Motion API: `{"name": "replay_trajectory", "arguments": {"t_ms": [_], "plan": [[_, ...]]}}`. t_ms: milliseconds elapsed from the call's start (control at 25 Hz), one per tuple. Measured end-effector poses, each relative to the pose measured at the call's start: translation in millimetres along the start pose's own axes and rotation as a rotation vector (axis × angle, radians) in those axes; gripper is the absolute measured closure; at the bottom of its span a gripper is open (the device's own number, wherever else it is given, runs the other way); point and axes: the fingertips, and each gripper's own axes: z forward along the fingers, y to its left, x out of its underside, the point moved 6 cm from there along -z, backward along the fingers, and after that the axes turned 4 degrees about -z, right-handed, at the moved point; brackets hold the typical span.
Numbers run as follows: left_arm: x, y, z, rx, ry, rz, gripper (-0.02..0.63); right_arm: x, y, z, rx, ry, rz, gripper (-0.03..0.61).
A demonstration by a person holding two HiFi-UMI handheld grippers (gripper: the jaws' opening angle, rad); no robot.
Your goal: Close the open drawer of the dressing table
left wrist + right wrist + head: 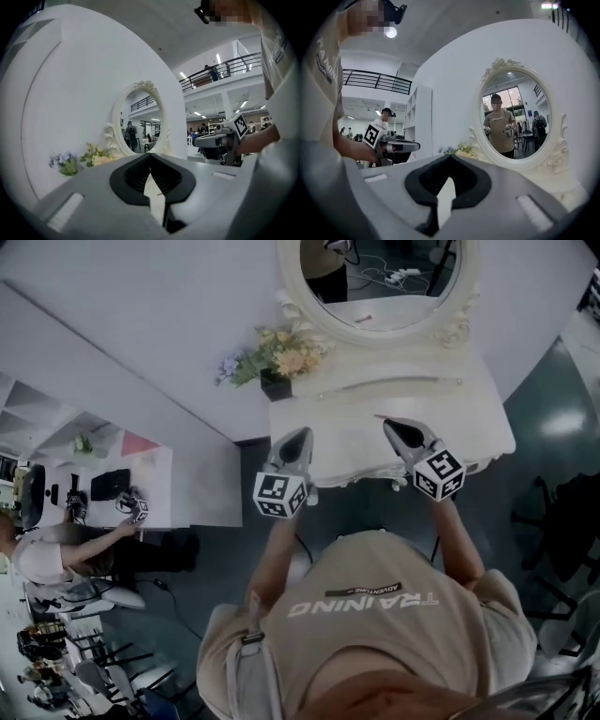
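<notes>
The white dressing table (473,413) stands straight ahead with an oval mirror (380,282) at its back. No open drawer shows in any view; the table's front (361,474) lies under the tabletop edge and my grippers. My left gripper (302,432) hovers over the table's front left, jaws shut on nothing. My right gripper (388,425) hovers over the front middle, also shut and empty. In the left gripper view the left gripper's (150,157) tips meet. The right gripper's (450,157) tips meet likewise in the right gripper view.
A flower pot (277,362) stands on the table's back left corner. A white partition wall (112,352) runs off to the left. A person sits at a desk (56,554) far left. Dark chairs (562,521) stand at the right. My torso fills the lower part of the head view.
</notes>
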Motion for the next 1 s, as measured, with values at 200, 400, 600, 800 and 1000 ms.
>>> {"name": "replay_trajectory", "arguments": {"t_ms": [200,400,600,800,1000], "plan": [[-40.0,-17.8,2.5,0.011,-0.081,0.077,0.607,-31.3,-5.2,-8.7,0.014,-0.057,-0.057,0.577],[-52.5,-22.2,2.3,-0.017,-0.118,0.14,0.607,-48.8,-12.0,-14.8,0.053,-0.086,-0.089,0.577],[-66.8,-24.3,3.7,0.013,-0.137,0.108,0.607,-51.7,-15.6,-24.4,0.076,-0.098,-0.061,0.577],[-65.7,-27.1,5.0,0.02,-0.124,0.11,0.607,-46.7,-12.5,-28.8,0.092,-0.061,-0.088,0.577],[-43.8,-33.0,4.7,0.019,-0.08,0.071,0.607,-25.8,-11.3,-32.6,0.077,0.002,-0.085,0.577]]}}
